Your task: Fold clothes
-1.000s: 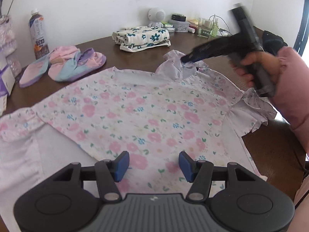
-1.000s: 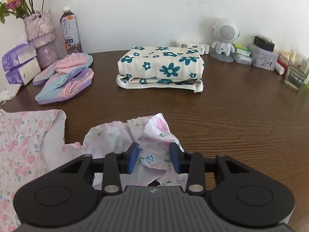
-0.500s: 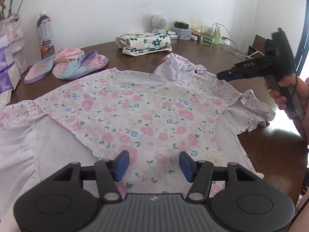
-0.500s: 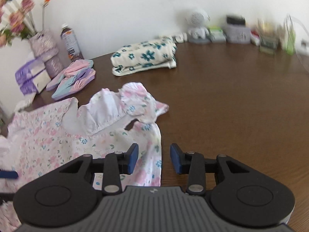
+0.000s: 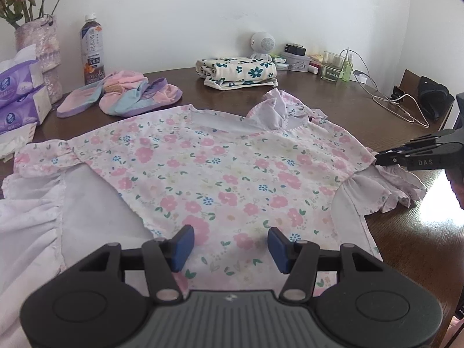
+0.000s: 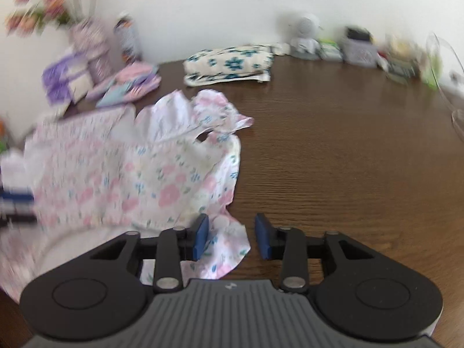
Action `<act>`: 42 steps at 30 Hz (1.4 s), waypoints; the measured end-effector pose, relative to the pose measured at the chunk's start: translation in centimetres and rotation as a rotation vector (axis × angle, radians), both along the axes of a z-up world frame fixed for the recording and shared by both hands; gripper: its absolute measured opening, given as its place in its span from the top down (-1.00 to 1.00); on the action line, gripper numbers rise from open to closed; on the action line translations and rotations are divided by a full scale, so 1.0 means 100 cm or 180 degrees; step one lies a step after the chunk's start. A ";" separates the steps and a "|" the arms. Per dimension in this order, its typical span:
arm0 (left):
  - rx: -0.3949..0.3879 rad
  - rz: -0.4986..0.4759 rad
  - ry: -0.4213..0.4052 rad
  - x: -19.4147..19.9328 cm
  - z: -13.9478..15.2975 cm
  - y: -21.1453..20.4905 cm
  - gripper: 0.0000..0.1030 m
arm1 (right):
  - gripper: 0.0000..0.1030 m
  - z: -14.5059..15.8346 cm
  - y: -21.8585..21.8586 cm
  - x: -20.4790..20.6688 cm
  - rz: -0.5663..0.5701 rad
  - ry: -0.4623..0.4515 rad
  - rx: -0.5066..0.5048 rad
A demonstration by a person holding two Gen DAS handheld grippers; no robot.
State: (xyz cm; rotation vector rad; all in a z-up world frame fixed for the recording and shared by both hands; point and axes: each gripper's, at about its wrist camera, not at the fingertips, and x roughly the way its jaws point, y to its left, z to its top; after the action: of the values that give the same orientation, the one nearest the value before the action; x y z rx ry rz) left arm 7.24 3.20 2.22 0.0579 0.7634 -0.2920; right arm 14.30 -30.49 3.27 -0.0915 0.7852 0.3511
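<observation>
A pink floral dress (image 5: 232, 174) lies spread flat on the dark wooden table (image 6: 348, 159). My left gripper (image 5: 230, 245) hovers open over the dress's lower middle, nothing between its blue pads. My right gripper (image 6: 232, 239) is at the dress's right side, and its jaws are closing. The frilly right sleeve (image 6: 229, 249) lies between its pads, with a gap still showing at the right pad. In the left wrist view the right gripper (image 5: 380, 159) points at that sleeve (image 5: 400, 185) from the right edge. The right wrist view is blurred by motion.
At the back lie a folded cream cloth with teal flowers (image 5: 237, 72) and a bunched pastel garment (image 5: 124, 98). A bottle (image 5: 92, 52), a flower vase (image 5: 40, 55) and tissue packs (image 5: 17, 98) stand back left. A speaker (image 5: 262, 43), a glass (image 5: 332, 66) and cables (image 5: 391, 101) sit back right.
My right gripper let go of the crumpled upper frill and swept toward the near right, down to the right sleeve, with its jaws narrowing. My left gripper stayed open over the dress.
</observation>
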 end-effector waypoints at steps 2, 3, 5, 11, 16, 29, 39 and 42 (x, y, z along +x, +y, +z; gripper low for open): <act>0.0030 0.0010 -0.0013 -0.001 -0.001 -0.001 -0.06 | 0.73 0.002 0.006 -0.004 0.0125 -0.0035 -0.0189; 0.0031 0.0017 -0.0016 -0.001 -0.001 0.000 -0.06 | 0.74 0.003 0.007 -0.004 0.0135 -0.0050 -0.0292; 0.0034 0.0031 -0.0022 -0.001 -0.001 0.002 -0.06 | 0.74 0.006 0.008 -0.005 0.0154 -0.0080 -0.0496; 0.0042 0.0053 -0.0031 -0.003 -0.001 0.004 -0.08 | 0.73 0.008 -0.009 0.001 -0.0021 0.0038 -0.0206; 0.0055 0.0051 -0.0027 -0.004 -0.001 0.003 -0.08 | 0.31 0.022 -0.028 0.019 -0.0229 -0.0063 0.0417; -0.0004 0.0006 -0.0032 -0.006 -0.001 0.006 -0.08 | 0.79 -0.002 0.014 0.132 -0.0217 0.0297 0.0603; -0.0019 0.0003 -0.0061 -0.010 -0.002 0.005 -0.09 | 0.92 -0.002 -0.002 0.133 -0.0469 0.0305 0.0790; -0.0026 0.0009 -0.0068 -0.010 -0.002 0.005 -0.09 | 0.75 0.012 -0.007 0.116 -0.0457 0.0181 0.0820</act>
State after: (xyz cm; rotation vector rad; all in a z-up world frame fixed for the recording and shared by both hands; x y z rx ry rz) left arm 6.21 3.67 2.03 0.0522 0.7409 -0.2915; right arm 25.93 -31.15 4.43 0.2163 0.7920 0.3169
